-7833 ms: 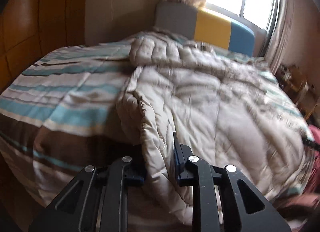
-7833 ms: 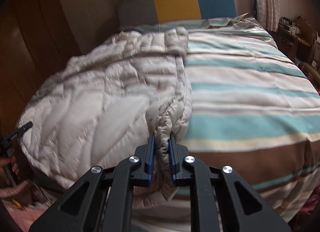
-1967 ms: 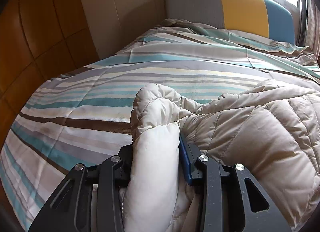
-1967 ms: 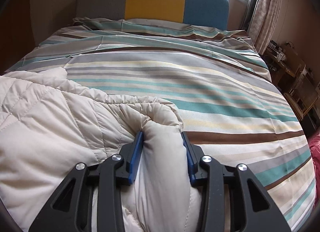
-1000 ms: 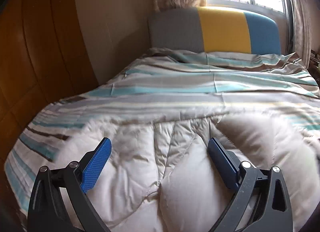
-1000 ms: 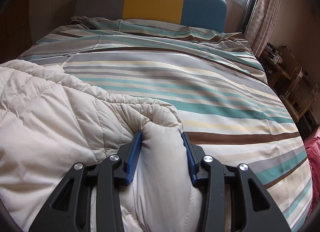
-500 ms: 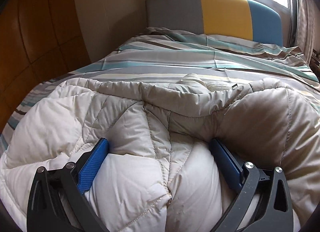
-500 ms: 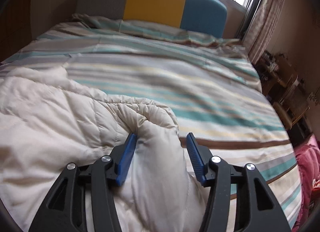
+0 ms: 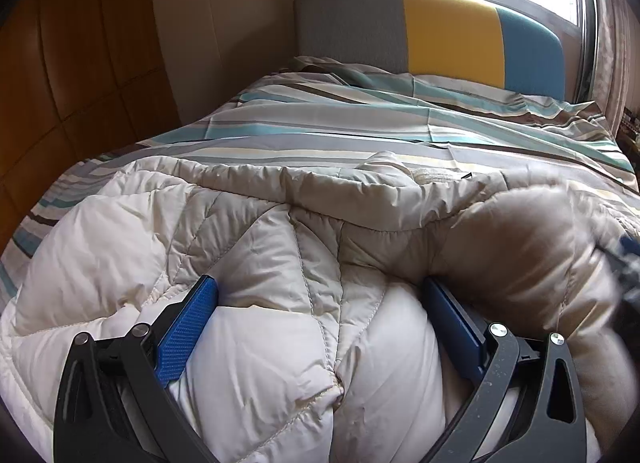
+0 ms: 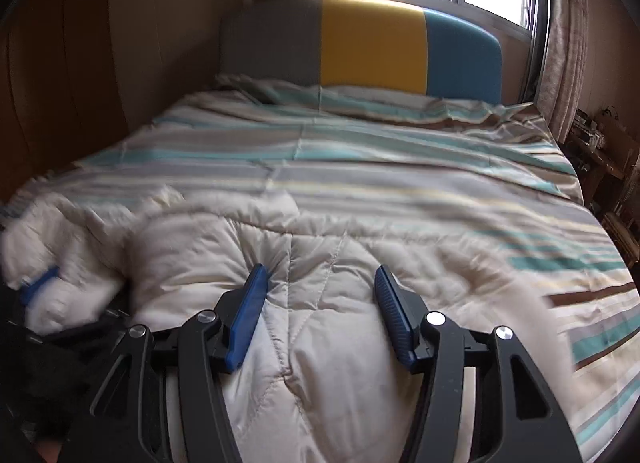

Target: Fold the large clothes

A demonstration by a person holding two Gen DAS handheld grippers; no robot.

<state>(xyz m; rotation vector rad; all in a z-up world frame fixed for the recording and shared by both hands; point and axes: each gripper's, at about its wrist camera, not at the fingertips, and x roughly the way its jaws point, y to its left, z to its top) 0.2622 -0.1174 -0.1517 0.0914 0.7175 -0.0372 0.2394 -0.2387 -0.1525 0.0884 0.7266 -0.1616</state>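
Beyond the puffy jacket (image 9: 280, 263), the right tool (image 9: 624, 259) blurs, half cropped.

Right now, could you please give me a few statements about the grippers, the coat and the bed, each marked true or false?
1. The left hand-held gripper is open. True.
2. The right hand-held gripper is clamped on a sleeve. False: its jaws stand apart over the padded coat.
3. The coat lies bundled at the near end of the striped bedspread. True.
4. The headboard is solid red. False: it is grey, yellow and blue.
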